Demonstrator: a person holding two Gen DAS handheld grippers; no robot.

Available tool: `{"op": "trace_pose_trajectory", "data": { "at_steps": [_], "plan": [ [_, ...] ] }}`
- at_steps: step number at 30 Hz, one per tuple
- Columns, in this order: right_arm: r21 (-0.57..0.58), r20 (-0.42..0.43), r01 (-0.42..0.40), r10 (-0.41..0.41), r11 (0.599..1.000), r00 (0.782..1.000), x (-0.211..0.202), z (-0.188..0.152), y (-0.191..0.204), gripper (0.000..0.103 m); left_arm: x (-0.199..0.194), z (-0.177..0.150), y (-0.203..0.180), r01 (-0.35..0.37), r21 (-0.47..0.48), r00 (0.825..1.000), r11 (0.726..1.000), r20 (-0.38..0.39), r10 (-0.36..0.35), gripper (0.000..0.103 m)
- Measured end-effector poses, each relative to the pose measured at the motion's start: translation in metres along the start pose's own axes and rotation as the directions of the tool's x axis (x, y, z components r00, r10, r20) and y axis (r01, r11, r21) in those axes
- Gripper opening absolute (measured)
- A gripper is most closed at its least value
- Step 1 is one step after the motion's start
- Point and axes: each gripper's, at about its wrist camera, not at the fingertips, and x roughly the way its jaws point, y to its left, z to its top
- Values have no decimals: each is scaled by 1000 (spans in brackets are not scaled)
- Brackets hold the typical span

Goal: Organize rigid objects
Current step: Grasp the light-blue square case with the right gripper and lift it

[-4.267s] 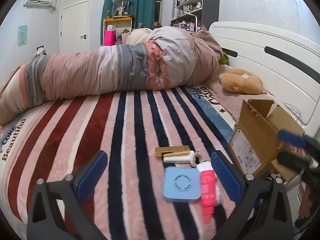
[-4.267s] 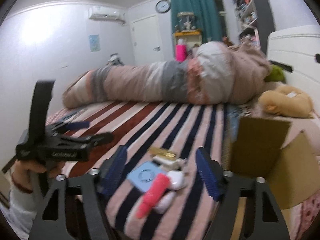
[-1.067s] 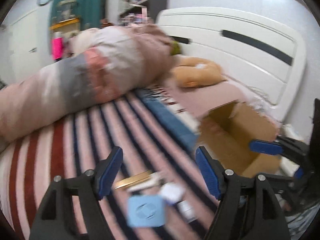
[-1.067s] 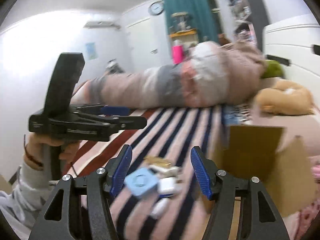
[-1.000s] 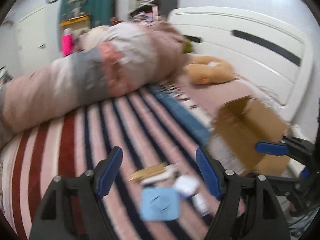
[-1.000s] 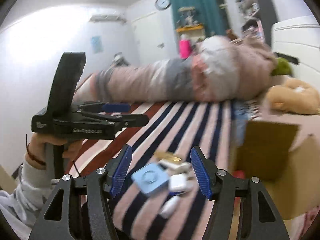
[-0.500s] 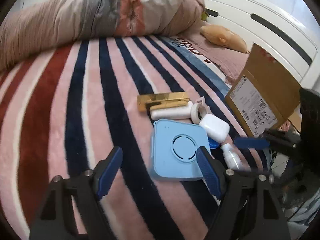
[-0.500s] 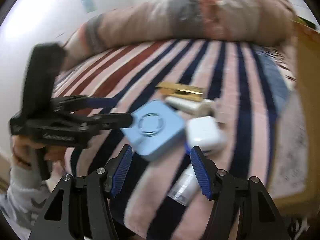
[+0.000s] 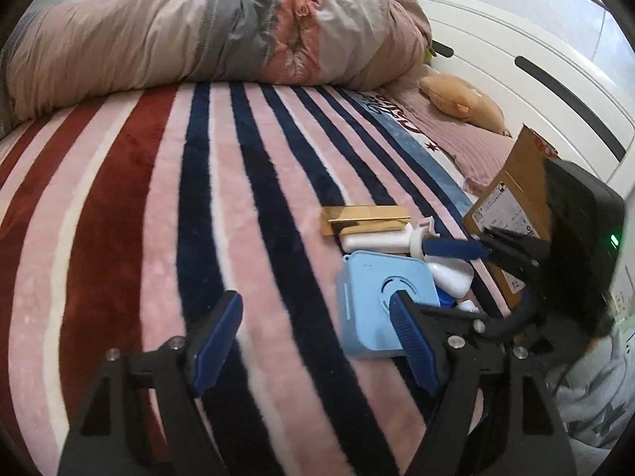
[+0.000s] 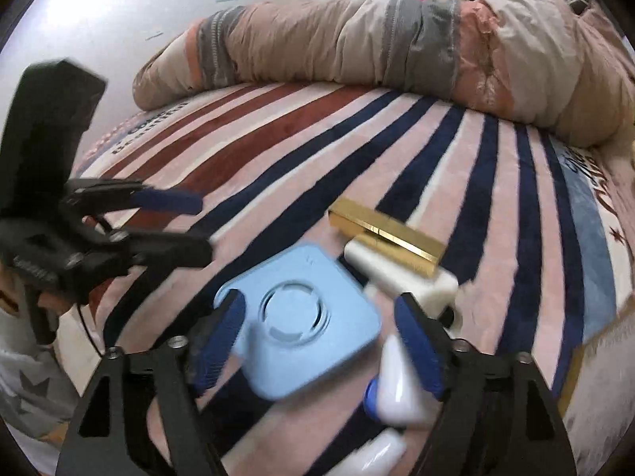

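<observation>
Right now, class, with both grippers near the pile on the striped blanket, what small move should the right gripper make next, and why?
Probably lower the right gripper a little further and close on the flat light-blue square device. Its jaws are open and straddle that device, which lies on the blanket beside the open cardboard box. The left gripper is open and empty.

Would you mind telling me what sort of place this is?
Most likely a bedroom: the items lie on a striped blanket covering a bed, with a rolled duvet behind and a white headboard alongside.
</observation>
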Motion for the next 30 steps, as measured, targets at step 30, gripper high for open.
{"op": "trace_pose_trajectory", "data": {
  "at_steps": [30],
  "plan": [
    [-94,-278,-91,62,991,959,53,2,44,80,-7,-7,18,54,-73,997,996,-52,-58,74]
  ]
}}
